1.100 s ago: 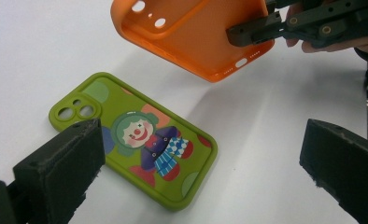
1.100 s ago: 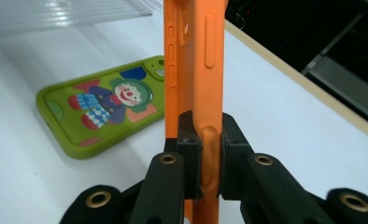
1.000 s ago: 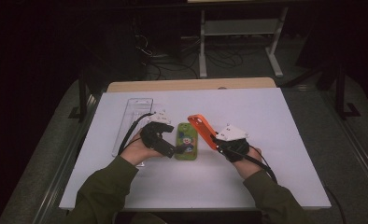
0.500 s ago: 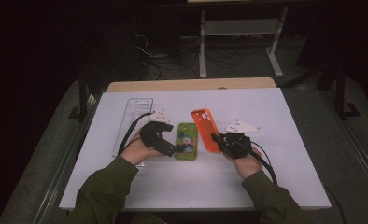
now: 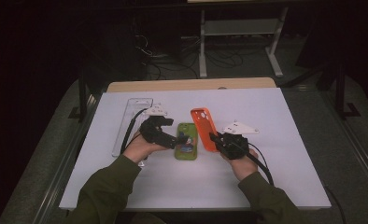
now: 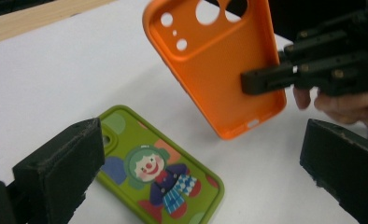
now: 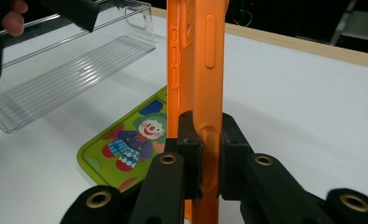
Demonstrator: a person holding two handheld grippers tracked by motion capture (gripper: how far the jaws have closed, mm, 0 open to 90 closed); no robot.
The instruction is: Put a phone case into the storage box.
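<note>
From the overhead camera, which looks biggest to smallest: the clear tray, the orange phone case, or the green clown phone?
1. Clear tray, the longest.
2 and 3. Orange phone case and green clown phone look about alike; the case is tilted in the right gripper, so I won't rank them.

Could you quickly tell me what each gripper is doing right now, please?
Left gripper: open, holding nothing, above the green case.
Right gripper: shut on the orange case.
</note>
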